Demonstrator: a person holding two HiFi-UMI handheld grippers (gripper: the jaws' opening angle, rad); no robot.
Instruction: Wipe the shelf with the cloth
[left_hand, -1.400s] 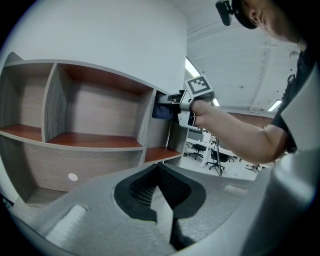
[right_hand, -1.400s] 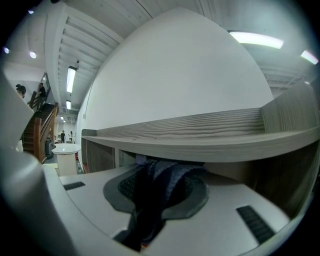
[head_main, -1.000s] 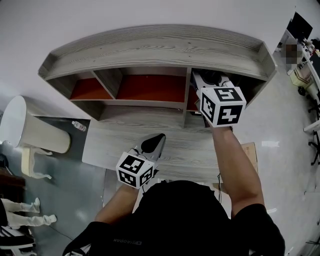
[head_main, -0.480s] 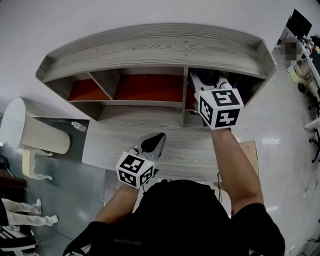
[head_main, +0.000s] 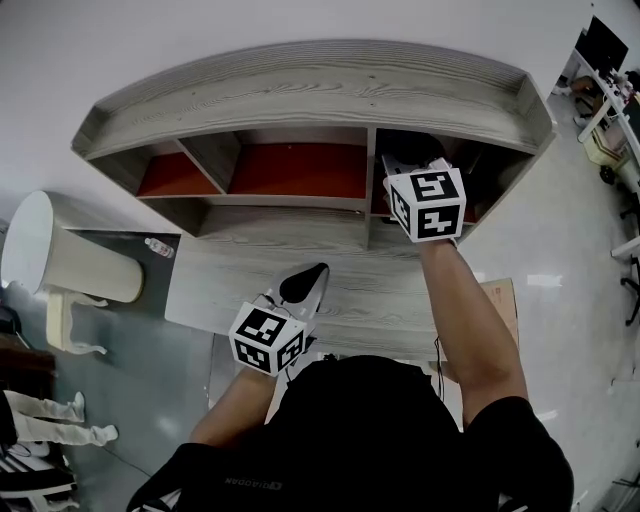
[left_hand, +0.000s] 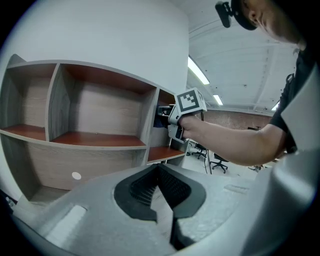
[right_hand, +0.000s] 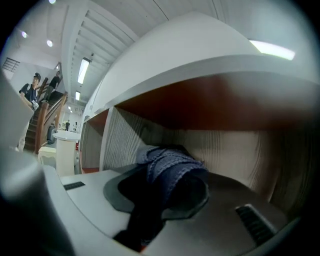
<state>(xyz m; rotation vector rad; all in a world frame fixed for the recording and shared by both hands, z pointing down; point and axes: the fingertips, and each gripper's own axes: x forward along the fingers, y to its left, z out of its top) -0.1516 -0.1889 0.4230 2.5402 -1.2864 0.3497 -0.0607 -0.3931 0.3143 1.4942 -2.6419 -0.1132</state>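
My cloth is dark blue with paler stitched edges, the shelf across the top of the head view is grey streaked woodgrain with orange-red compartment floors, and my left gripper and right gripper are pale grey, black at the jaws.
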